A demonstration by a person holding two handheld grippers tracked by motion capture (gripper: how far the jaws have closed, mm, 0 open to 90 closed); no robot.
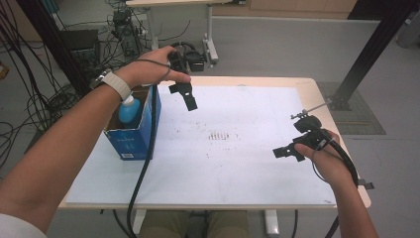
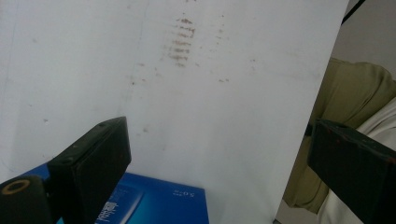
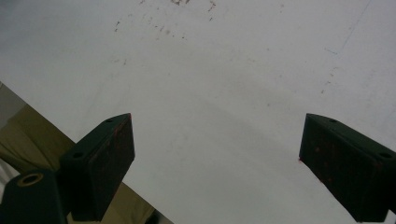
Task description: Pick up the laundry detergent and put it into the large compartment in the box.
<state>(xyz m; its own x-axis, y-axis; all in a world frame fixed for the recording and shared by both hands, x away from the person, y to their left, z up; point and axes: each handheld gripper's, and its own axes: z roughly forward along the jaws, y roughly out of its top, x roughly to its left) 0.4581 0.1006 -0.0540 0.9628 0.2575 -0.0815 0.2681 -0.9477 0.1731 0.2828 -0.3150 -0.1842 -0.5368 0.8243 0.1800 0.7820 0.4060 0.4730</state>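
Bottle: we see a blue bottle with a white cap (image 1: 130, 110) standing inside the blue box (image 1: 130, 141) at the left edge of the table, near our left hand.
Box: open at the top, resting on the white sheet (image 1: 237, 158); in the left gripper view a corner of it (image 2: 159, 205) lies just below the jaws.
Left gripper: the left gripper (image 1: 184, 95) hangs above the far side of the box, jaws wide apart and holding nothing.
Right gripper: the right gripper (image 1: 288, 152) hovers low over the sheet's right side, well apart from the box, jaws spread, nothing between them.
Progress: we judge the bottle is already in the box; whether anything is left to do, we cannot tell.
Views: the high view shows the bottle; the left gripper view shows the box's print, too blurred for us to read, and the brown marks (image 2: 181, 41) on the sheet.
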